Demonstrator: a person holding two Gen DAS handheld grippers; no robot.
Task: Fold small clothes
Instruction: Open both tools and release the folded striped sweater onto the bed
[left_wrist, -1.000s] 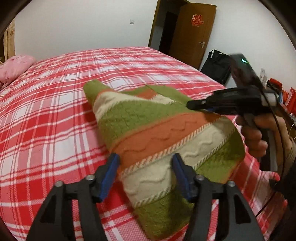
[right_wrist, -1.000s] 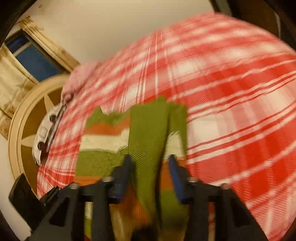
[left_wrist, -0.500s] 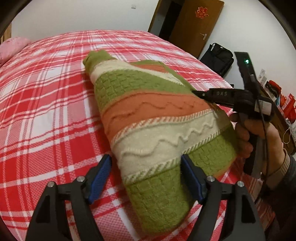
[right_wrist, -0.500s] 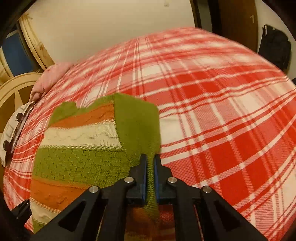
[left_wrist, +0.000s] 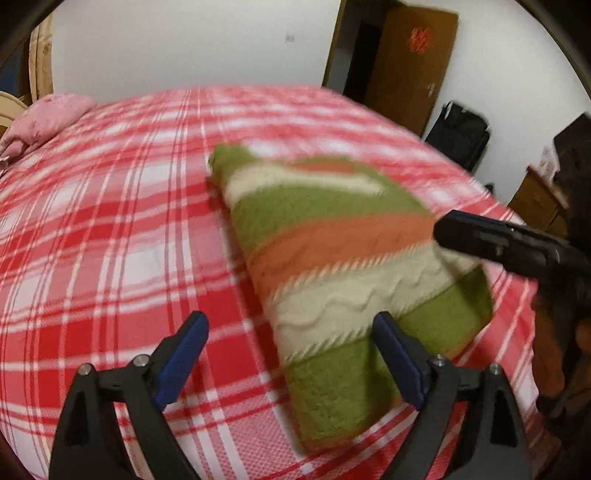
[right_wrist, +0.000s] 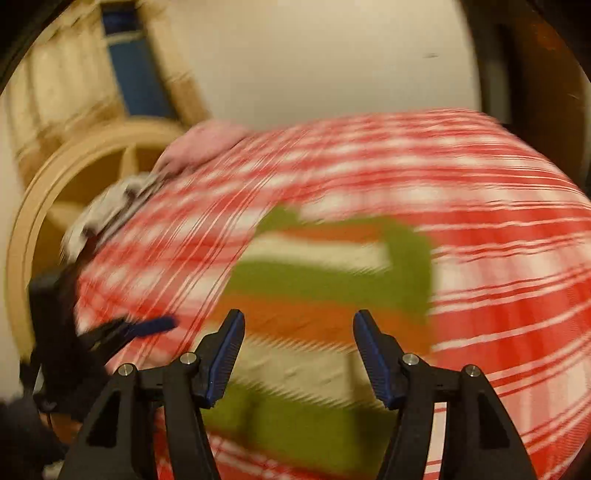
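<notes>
Sweater (left_wrist: 343, 266) folded on bed (left_wrist: 110, 240), long axis near-to-far; left gripper (left_wrist: 291, 354) nearer, straddling near hem; right gripper (right_wrist: 299, 354) above; both released.

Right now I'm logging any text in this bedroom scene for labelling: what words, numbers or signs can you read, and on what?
Red emblem on the brown door: a sign, too blurred to read.
Small plate on the white wall: too small to read.
Striped knit sweater, plaid bedsheet, both grippers: no text visible.
</notes>
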